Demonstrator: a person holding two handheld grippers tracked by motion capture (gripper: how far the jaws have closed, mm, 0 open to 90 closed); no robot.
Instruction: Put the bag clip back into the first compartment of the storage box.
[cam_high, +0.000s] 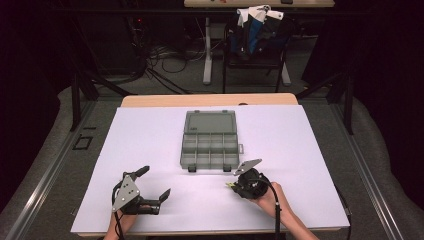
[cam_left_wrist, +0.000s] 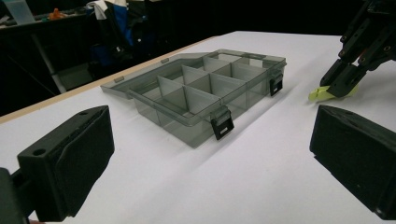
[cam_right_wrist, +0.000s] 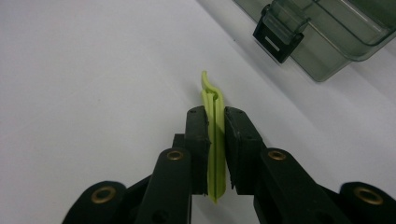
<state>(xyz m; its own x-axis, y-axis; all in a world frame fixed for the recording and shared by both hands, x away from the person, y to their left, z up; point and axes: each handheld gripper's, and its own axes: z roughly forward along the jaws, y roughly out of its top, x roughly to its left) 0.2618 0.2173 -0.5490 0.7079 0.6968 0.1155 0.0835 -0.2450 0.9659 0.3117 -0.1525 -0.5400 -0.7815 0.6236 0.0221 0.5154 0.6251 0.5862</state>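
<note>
A smoky grey compartment box (cam_high: 209, 144) lies open in the middle of the white table, its lid (cam_high: 210, 123) flat behind it. The box (cam_left_wrist: 205, 91) has several dividers and two black latches (cam_left_wrist: 222, 127). My right gripper (cam_high: 231, 186) is shut on a thin yellow-green strip (cam_right_wrist: 215, 140), held just in front of the box's near right corner (cam_right_wrist: 327, 42). The strip (cam_left_wrist: 322, 93) pokes out past the jaw tips, low over the table. My left gripper (cam_high: 156, 182) stands open at the front left, nothing between its pads (cam_left_wrist: 88, 158).
The white sheet (cam_high: 150, 140) covers a wooden table with its far edge (cam_high: 210, 100) showing. Beyond it stand a chair with clothes (cam_high: 257, 30), table legs and cables on the floor. Metal rails (cam_high: 45, 170) run along both sides.
</note>
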